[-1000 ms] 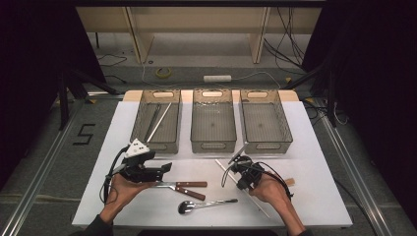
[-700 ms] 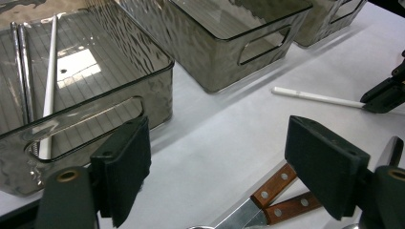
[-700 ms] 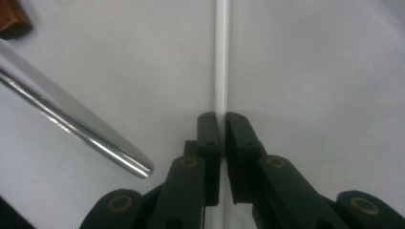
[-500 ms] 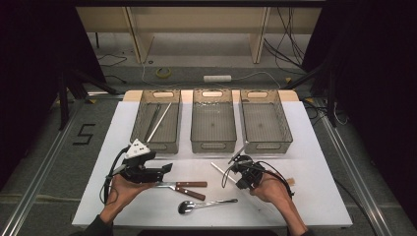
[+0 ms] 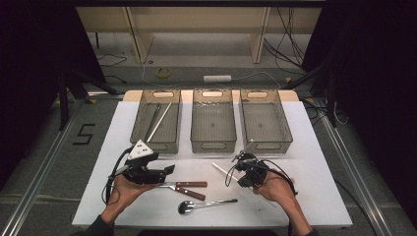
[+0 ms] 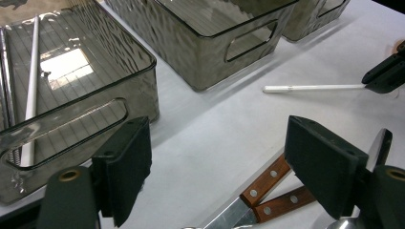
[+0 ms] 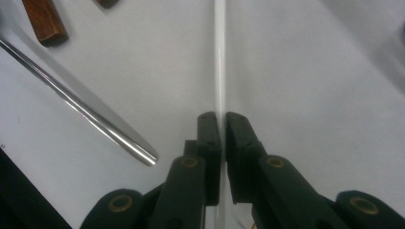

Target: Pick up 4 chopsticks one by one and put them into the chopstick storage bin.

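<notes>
R gripper (image 7: pixel 220 125): jaws clenched on the thin white stick (image 7: pixel 219 57), which runs out from betw. them across the white tabletop (image 5: pixel 314 147), near-right of centre, just in front of the bins. L gripper (image 6: pixel 229 157): jaws released, wide apart, nothing betw. the pads, hovering over two wood-handled knives (image 5: pixel 189 188) near-left of centre. Spoon (image 5: pixel 206 204) lies nearest the person, betw. both hands. Far side: three clear bins in a row; left bin (image 5: pixel 156 142) holds another white stick, middle bin (image 5: pixel 212 143) and right bin (image 5: pixel 268 143) w/ nothing visible inside.
</notes>
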`<state>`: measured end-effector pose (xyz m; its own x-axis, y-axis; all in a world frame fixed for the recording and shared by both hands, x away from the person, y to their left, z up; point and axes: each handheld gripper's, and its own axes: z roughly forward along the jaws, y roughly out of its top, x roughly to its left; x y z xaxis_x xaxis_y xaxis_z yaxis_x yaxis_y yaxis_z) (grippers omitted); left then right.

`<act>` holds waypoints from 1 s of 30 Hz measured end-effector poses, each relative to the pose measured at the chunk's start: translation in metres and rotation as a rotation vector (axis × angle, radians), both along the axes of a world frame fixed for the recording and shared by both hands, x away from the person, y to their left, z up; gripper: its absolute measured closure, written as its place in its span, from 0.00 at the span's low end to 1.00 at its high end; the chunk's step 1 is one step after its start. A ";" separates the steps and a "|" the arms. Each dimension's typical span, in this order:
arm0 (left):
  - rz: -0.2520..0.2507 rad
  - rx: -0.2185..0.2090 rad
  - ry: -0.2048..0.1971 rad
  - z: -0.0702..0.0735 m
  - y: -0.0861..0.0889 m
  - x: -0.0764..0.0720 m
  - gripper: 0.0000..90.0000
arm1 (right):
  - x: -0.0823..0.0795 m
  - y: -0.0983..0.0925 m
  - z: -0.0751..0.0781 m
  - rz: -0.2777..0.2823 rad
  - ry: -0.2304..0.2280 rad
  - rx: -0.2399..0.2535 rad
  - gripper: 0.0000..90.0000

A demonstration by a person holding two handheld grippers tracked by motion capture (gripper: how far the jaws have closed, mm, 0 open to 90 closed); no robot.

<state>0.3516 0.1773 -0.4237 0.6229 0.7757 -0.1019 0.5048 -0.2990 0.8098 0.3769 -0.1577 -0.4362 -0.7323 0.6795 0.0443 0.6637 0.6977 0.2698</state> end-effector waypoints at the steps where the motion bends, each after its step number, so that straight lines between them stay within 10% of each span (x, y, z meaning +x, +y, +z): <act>1: 0.000 0.001 0.000 0.000 0.000 0.000 0.27 | 0.000 -0.001 0.000 -0.004 -0.001 0.004 0.96; 12: -0.044 -0.011 0.023 0.002 -0.008 -0.002 0.27 | -0.001 -0.013 0.010 -0.007 -0.013 0.058 0.96; 30: -0.388 0.181 0.027 -0.010 -0.096 0.014 0.26 | -0.018 -0.002 0.037 0.093 -0.050 0.123 0.96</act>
<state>0.3651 0.0815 -0.4333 0.8710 0.4912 -0.0062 0.3472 -0.6067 0.7151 0.3585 -0.1595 -0.3995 -0.7953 0.6003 0.0847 0.5813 0.7154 0.3877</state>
